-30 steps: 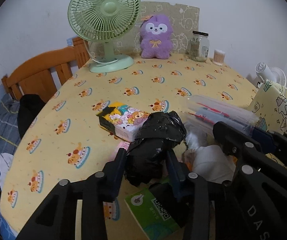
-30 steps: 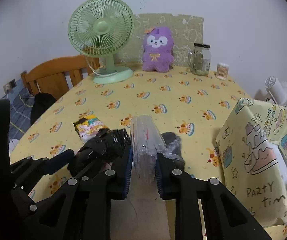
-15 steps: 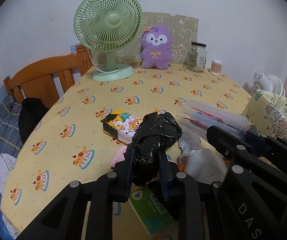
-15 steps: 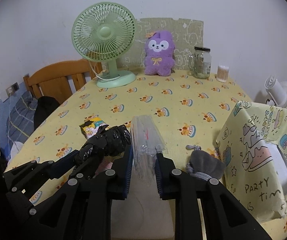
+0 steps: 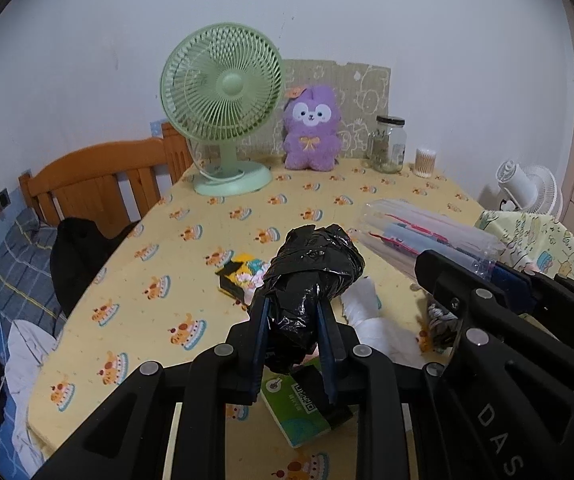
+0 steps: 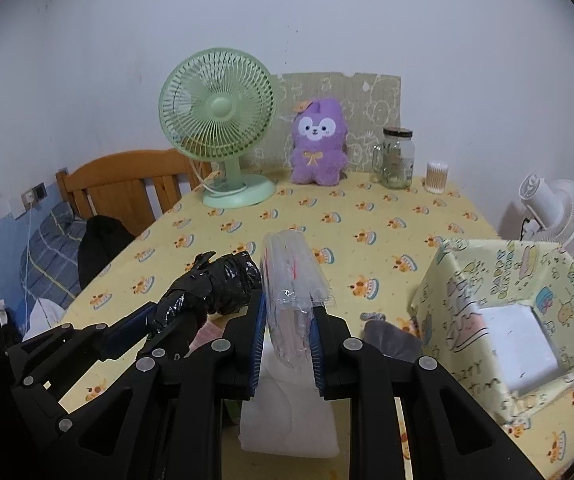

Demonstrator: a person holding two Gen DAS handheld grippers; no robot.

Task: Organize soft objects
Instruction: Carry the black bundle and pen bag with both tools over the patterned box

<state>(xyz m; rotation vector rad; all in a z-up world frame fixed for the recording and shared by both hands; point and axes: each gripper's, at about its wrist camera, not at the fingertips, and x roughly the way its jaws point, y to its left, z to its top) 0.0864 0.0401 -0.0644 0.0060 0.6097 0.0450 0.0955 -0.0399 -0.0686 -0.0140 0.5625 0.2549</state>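
Observation:
My left gripper (image 5: 291,322) is shut on a crumpled black plastic bag bundle (image 5: 309,276) and holds it above the table; the bundle also shows in the right wrist view (image 6: 211,292). My right gripper (image 6: 287,332) is shut on a clear plastic packet (image 6: 293,280) with pink and white contents, held up beside the left gripper; the packet also shows in the left wrist view (image 5: 423,240). A yellow patterned paper box (image 6: 519,312), open on top, stands at the right. On the table below lie a white soft pack (image 6: 287,416), a grey sock (image 6: 391,342), a green tissue pack (image 5: 297,408) and a cartoon tissue pack (image 5: 239,276).
A green desk fan (image 5: 223,120), a purple plush toy (image 5: 313,128), a glass jar (image 5: 389,144) and a cotton swab tub (image 5: 425,162) stand at the table's far edge. A wooden chair (image 5: 103,188) is at the left. A white fan (image 6: 555,208) stands right of the table.
My left gripper closed on the black bag bundle and lifted it off the table. My right gripper rose with the clear packet. Both views now look from higher up.

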